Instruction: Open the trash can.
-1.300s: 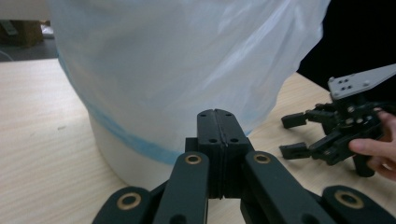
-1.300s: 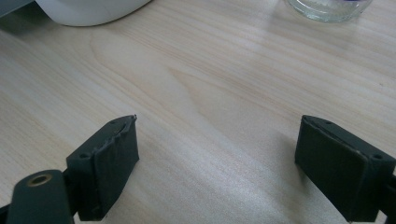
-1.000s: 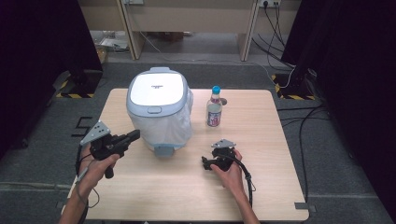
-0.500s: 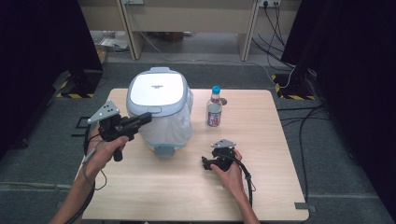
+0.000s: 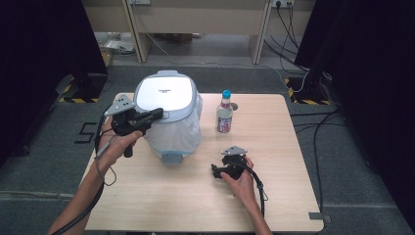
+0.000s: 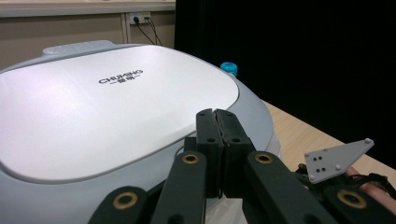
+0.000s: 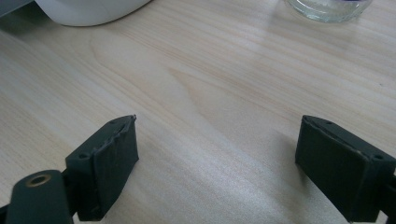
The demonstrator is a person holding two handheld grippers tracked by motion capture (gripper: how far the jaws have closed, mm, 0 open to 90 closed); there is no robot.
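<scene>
A white bin with a flat lid [image 5: 166, 93] and pale blue sides stands at the table's back left. My left gripper [image 5: 159, 113] is shut with nothing in it. Its tips sit at the lid's [image 6: 116, 107] front left edge, level with the rim. In the left gripper view the closed jaws [image 6: 215, 112] point across the lid. My right gripper [image 5: 215, 171] rests low on the wood at the front middle, open, with bare table between its pads [image 7: 217, 149].
A clear bottle [image 5: 224, 117] with a blue cap [image 6: 229, 68] stands right of the bin, and its base [image 7: 329, 7] shows beyond the right jaws. The wooden table [image 5: 274, 196] has bare room at the front and right. Cables run on the floor behind.
My left gripper has risen from beside the bin and moved right, up to the lid's edge. The right gripper has stayed put.
</scene>
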